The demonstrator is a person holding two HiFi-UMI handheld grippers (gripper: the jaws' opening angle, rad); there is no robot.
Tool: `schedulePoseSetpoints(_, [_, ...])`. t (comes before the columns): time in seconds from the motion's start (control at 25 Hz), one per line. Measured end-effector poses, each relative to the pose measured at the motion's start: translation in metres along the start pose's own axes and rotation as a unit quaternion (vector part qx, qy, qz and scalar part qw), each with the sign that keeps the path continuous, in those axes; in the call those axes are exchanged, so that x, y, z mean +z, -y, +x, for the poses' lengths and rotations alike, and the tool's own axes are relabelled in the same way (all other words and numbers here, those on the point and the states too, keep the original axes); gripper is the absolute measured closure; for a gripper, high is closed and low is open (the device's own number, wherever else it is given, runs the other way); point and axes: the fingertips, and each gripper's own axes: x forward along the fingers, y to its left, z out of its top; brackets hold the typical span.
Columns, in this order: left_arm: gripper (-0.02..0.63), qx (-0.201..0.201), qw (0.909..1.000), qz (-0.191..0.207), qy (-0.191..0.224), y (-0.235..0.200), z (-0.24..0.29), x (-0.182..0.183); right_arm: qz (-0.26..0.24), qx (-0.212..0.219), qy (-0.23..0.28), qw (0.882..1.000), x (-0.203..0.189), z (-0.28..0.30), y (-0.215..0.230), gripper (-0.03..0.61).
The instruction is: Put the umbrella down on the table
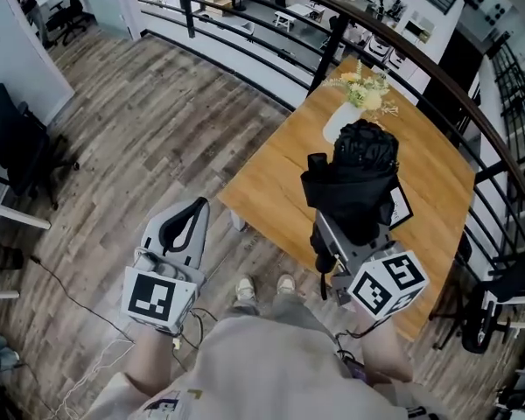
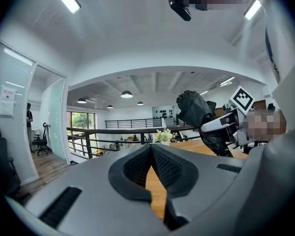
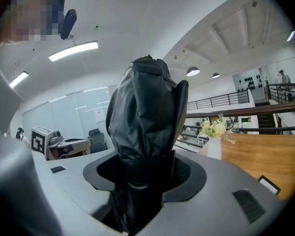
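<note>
A folded black umbrella (image 1: 354,178) stands upright in my right gripper (image 1: 341,227), above the near half of the wooden table (image 1: 276,169). In the right gripper view the umbrella (image 3: 145,112) fills the gap between the jaws, and my right gripper (image 3: 142,170) is shut on its lower part. My left gripper (image 1: 195,210) hangs over the floor to the left of the table, its jaws meeting at the tips with nothing between them. The left gripper view shows my left gripper (image 2: 151,149) shut, and the umbrella (image 2: 201,114) off to the right.
A white vase of flowers (image 1: 348,112) stands at the table's far end. A small framed card (image 1: 401,206) lies right of the umbrella. A dark railing (image 1: 245,42) runs behind the table. Black office chairs (image 1: 9,147) sit at the far left, and a cable (image 1: 70,296) crosses the wooden floor.
</note>
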Motion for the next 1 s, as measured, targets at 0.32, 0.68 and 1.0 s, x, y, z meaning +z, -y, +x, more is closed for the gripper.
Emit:
schedulePoseSetpoints(0.32, [0.597,0.013,0.9997,-0.01,-0.017,-0.008,0.023,-0.014,0.009,0.024,-0.028,0.999,-0.011,0.038,0.021,0.327])
schedulePoseSetpoints(0.68, [0.597,0.024,0.9988,-0.009,-0.041,-0.031,0.078,-0.018,0.02,0.054,-0.073,0.996,-0.005,0.115,0.05,0.327])
schedulePoseSetpoints(1.0, [0.597,0.016,0.9961,-0.028,-0.083,-0.031,0.119,-0.057,0.002,0.039,-0.147,0.988,-0.059,0.175,0.087,0.327])
